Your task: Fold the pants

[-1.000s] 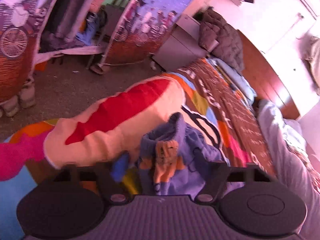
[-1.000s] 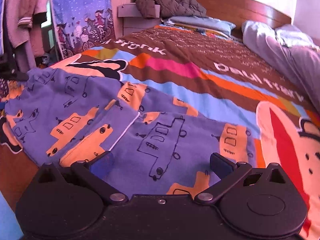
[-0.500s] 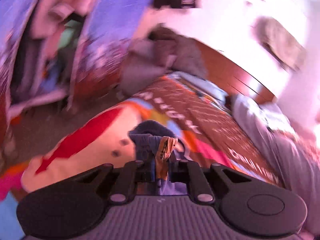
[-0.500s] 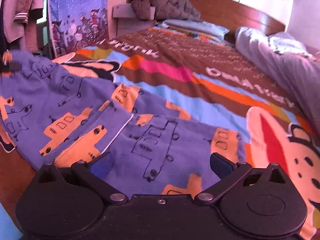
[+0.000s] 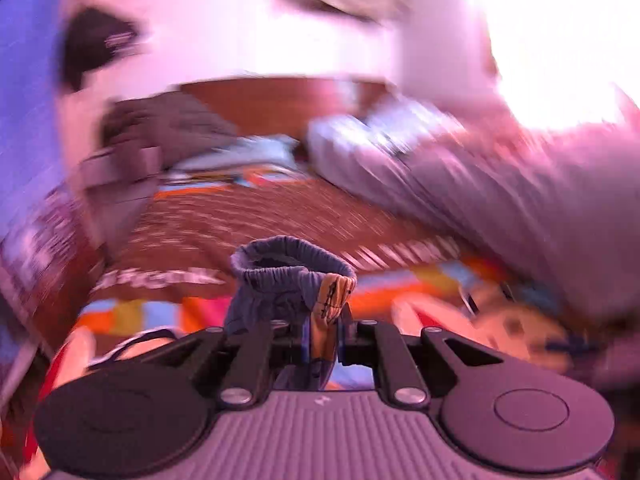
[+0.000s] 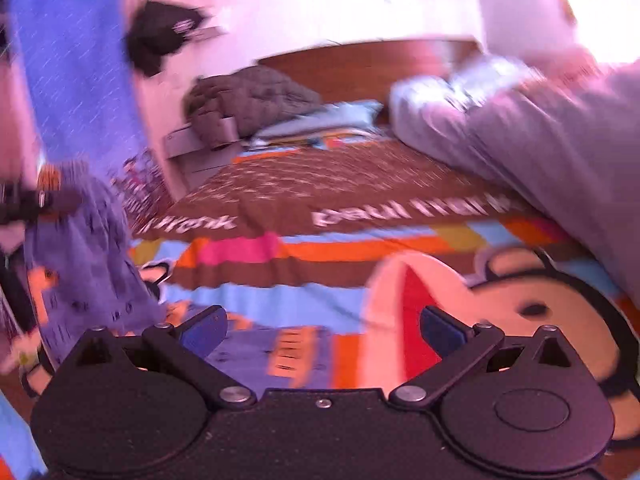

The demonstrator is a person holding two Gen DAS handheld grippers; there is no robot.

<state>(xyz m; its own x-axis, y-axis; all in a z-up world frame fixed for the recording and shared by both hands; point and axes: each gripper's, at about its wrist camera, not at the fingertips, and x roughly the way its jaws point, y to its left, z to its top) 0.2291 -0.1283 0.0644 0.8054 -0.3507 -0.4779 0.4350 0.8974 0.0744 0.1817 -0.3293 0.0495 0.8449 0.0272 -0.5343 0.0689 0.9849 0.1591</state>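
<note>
The pants (image 5: 280, 292) are purple with orange vehicle prints. My left gripper (image 5: 323, 338) is shut on a bunched fold of them, and the gathered elastic band loops up just beyond the fingers, above the bed. In the right wrist view the pants (image 6: 88, 264) hang as a blurred purple sheet at the far left, under the left gripper (image 6: 24, 204); their lower part trails across the bedspread (image 6: 360, 196) below my right gripper (image 6: 322, 328). That gripper is open, with its blue pads (image 6: 204, 326) wide apart and nothing between them.
A colourful bedspread with a brown lettered band and a cartoon monkey covers the bed. A grey duvet (image 6: 560, 140) is heaped along the right side. A dark quilted jacket (image 6: 248, 100) lies on a nightstand (image 6: 192, 148) by the wooden headboard (image 6: 352, 68). A blue curtain (image 6: 76, 72) hangs on the left.
My left gripper closed on the pants' bunched edge, rolled level and swung up and away with it. The right gripper rose, still open, and the pants lifted off the bed to its left.
</note>
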